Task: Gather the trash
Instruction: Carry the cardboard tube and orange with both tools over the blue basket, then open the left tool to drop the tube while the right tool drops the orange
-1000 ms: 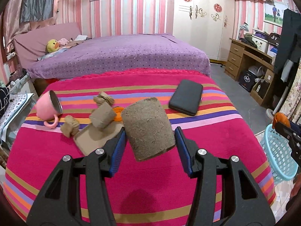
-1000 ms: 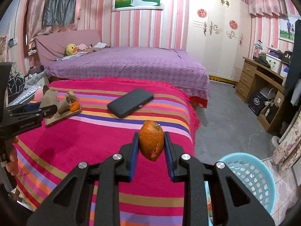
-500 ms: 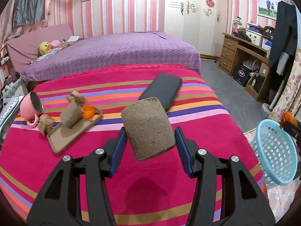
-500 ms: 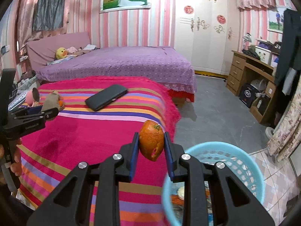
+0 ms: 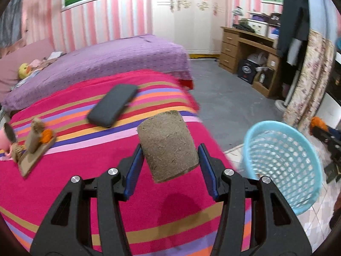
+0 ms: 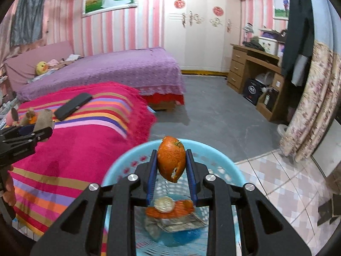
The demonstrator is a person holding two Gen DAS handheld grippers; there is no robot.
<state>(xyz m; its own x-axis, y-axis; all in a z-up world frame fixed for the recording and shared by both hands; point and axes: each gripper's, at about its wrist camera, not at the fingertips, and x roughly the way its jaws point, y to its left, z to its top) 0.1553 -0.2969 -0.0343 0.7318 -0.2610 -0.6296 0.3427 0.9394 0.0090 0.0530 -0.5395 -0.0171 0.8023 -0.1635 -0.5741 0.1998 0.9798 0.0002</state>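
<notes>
Two grippers, each carrying one piece of trash, are shown above a bed with a striped red blanket (image 5: 70, 183); the left gripper (image 5: 169, 166) has its blue-padded fingers (image 5: 133, 168) closed on a brown fibrous cylinder (image 5: 168, 145), held tilted over the blanket's right half; the right gripper (image 6: 171, 167) clamps an orange peel (image 6: 171, 159) between its fingers, directly above the mouth of a light-blue mesh basket (image 6: 119, 166) standing on the floor beside the bed; inside the basket lie orange scraps, a pale round piece and crumpled paper (image 6: 181, 224). In the left wrist view the same basket (image 5: 283, 160) appears tilted at the right, apart from the cylinder. Remaining on the blanket are a dark flat case (image 5: 113, 105) near the middle and, at the far left, a cardboard sheet (image 5: 34, 157) bearing a small cardboard tube (image 5: 35, 136) and an orange fragment (image 5: 46, 135), with a pink cup (image 5: 7, 135) at its edge.
</notes>
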